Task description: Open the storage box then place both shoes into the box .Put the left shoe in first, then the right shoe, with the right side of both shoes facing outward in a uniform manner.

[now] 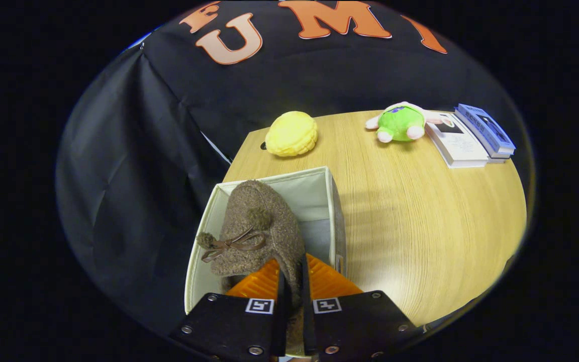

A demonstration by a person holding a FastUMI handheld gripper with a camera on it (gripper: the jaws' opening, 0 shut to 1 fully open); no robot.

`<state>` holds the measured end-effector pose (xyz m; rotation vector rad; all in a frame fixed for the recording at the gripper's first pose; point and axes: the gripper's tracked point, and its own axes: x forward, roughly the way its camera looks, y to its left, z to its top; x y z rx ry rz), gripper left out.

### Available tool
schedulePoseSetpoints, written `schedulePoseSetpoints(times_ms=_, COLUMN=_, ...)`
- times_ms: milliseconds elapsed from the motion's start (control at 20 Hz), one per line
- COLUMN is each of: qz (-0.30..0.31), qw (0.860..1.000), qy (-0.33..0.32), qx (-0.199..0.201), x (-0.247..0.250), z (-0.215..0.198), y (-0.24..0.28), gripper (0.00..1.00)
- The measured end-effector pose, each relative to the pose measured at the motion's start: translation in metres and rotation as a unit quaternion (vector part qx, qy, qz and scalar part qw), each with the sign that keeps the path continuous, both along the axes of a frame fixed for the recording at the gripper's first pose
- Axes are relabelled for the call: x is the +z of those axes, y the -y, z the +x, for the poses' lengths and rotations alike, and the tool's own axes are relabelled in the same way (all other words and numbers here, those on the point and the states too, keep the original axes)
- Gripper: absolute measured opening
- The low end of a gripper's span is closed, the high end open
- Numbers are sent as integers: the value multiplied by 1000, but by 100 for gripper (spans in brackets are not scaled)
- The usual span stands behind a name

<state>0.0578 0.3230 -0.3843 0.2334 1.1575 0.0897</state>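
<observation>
While my tongs (pixel 292 289) pinch the brown shoe (pixel 259 231) over the open storage box (pixel 337 221), I fear its toe snagging the far wall.

Gripper (pixel 292 281) angled downward; jaws nearly closed, both pressing the brown shoe (pixel 259 231) pinched between them.

Fuzzy, matt woolly cloth on the shoe (pixel 262 229), with a thin smooth lace bow. Matt fabric walls on the box (pixel 337 221). Smooth, grained wood for the table (pixel 420 226). Soft plush on the toy (pixel 400 123). Glossy paper covers on the books (pixel 470 136).
</observation>
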Motion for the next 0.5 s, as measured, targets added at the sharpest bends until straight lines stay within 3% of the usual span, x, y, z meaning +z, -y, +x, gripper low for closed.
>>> schedulePoseSetpoints(times_ms=250, qz=13, qw=999, qy=46, qx=-23, x=28, z=12, y=-6, gripper=36)
schedulePoseSetpoints(times_ms=500, qz=22, qw=995, qy=96, qx=5, x=64, z=10, y=1, gripper=41)
